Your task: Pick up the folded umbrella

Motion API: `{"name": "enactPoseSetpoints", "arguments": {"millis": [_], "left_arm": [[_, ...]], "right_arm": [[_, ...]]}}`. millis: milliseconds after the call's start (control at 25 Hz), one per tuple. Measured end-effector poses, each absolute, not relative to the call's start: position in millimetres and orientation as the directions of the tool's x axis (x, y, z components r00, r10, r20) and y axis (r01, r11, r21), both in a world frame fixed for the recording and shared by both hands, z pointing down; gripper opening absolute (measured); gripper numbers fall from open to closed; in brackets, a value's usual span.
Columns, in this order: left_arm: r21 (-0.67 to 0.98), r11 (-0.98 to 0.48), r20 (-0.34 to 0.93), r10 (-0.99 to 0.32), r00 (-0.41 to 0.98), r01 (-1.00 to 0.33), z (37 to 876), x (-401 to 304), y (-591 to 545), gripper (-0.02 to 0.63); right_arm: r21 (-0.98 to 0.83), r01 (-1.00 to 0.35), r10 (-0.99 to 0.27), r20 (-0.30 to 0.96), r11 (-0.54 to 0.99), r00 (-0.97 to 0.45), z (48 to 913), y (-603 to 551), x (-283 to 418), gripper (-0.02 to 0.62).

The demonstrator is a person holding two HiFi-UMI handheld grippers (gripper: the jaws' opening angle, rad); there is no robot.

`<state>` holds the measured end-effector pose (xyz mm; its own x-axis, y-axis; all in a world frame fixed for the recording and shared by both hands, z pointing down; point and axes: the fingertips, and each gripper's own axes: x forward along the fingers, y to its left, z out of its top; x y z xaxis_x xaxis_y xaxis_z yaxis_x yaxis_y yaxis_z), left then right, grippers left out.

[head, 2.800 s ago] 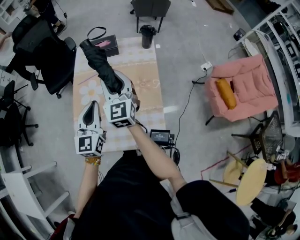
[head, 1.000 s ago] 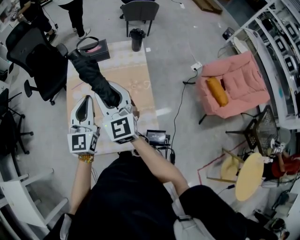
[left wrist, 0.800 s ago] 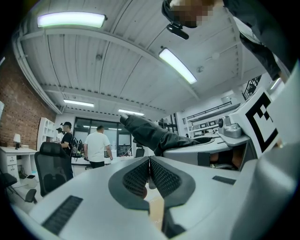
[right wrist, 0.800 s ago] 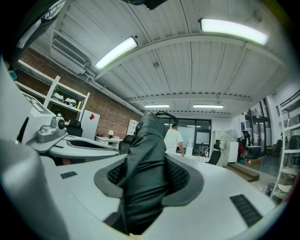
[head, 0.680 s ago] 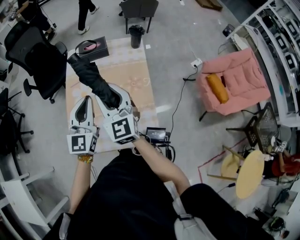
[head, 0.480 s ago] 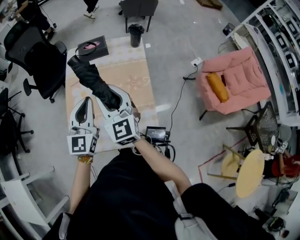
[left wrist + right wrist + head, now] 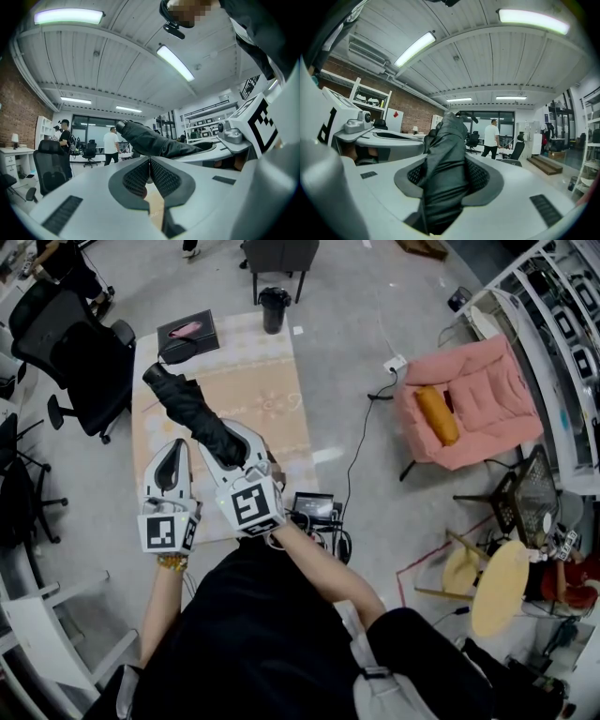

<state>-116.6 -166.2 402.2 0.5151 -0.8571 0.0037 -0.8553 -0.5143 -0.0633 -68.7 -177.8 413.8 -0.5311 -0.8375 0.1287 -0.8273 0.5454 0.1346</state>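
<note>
the right hand-held gripper [image 7: 228, 435] pinches the folded umbrella [image 7: 186, 401] by its near end, so it juts far-left, seemingly clear above the bench [image 7: 277, 381]; the left hand-held gripper [image 7: 172, 446], pressed together and empty, idles beside.

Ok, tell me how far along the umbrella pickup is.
Done: the folded umbrella is gripped and clear of the table, its far end sticking out in the air. In hand: the right tool is clamped on one end of it, held about level. The left tool is shut and empty beside it. Left: nothing of the pickup itself.
</note>
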Motion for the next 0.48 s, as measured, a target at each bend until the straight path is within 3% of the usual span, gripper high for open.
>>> {"name": "enactPoseSetpoints", "arguments": {"millis": [480], "left_arm": [[-0.061, -0.517, 0.037, -0.856, 0.516, -0.854, 422, -113, -159, 0.014]], "right_arm": [[0.085, -0.833, -0.831, 0.18, 0.547, -0.527, 440, -168, -60, 0.176]]}}
